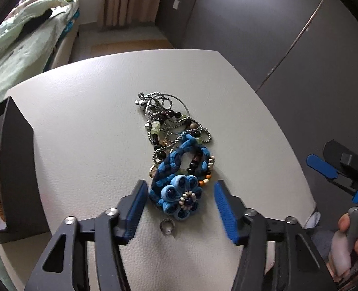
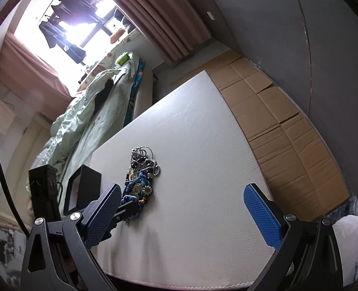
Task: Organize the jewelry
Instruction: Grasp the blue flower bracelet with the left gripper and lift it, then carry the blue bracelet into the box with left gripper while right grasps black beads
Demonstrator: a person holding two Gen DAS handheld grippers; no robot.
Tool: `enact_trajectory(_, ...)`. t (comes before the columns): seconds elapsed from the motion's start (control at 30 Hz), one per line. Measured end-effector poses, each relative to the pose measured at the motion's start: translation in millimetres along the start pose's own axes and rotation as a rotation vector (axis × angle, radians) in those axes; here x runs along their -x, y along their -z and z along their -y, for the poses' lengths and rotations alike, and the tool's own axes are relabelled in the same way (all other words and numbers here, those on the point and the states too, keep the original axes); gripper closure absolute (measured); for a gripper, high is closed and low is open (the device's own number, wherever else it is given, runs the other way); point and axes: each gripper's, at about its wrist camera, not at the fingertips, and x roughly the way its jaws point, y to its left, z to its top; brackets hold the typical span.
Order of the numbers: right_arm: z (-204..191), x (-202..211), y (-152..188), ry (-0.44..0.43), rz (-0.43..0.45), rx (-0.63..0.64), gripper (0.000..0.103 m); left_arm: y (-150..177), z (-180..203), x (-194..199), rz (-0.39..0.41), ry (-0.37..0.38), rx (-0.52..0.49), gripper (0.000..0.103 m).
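Tangling is the main risk: the blue braided bracelet (image 1: 179,181) lies on top of the chains and beads (image 1: 169,121), so lifting it may drag the whole pile. The left gripper (image 1: 180,202) is wide open and empty, its fingers either side of the bracelet's flower. The pile sits mid-counter (image 1: 82,121), long axis running from 6 to 12 o'clock, flower end nearest. A small ring (image 1: 167,227) could be knocked away. The right gripper (image 2: 183,208) hangs open, apparently empty. The black box (image 1: 16,165) stands at 9 o'clock.

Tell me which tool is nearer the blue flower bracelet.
Left. The left tool is open with its fingers either side of the blue flower bracelet on the table. The right tool hangs open off to the bracelet's right, holding nothing.
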Motion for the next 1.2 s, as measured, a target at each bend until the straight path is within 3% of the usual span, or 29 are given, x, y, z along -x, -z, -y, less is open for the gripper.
enact_trajectory(0.13,1,-2,-1,-0.002,-0.002,-0.002,0.0,-1,1,2,-0.022,0.034,-0.007,0.079)
enact_trajectory(0.33,-6,-10,-2,-0.017,-0.016,0.036,0.003,-7,5,25,0.03,0.054,-0.034,0.084)
enact_trajectory(0.43,-13,-16,-1,-0.035,-0.033,0.049,0.01,-12,2,37,0.058,0.065,-0.03,0.086)
enact_trajectory(0.47,-15,-18,-1,-0.042,-0.039,0.053,0.012,-14,1,42,0.068,0.066,-0.029,0.094)
enact_trajectory(0.63,-25,-28,0,-0.043,-0.056,0.08,0.021,-21,-8,64,0.119,0.085,-0.006,0.094)
enact_trajectory(0.77,-29,-41,-3,-0.049,-0.082,0.085,0.037,-25,-17,80,0.159,0.104,0.012,0.094)
enact_trajectory(0.97,-38,-59,-3,-0.034,-0.12,0.106,0.042,-30,-31,101,0.213,0.114,0.023,0.094)
enact_trajectory(1.07,-46,-66,1,-0.034,-0.142,0.127,0.053,-30,-41,108,0.243,0.115,0.035,0.094)
enact_trajectory(1.2,-52,-76,3,0.0,-0.161,0.141,0.054,-29,-57,112,0.273,0.125,0.051,0.094)
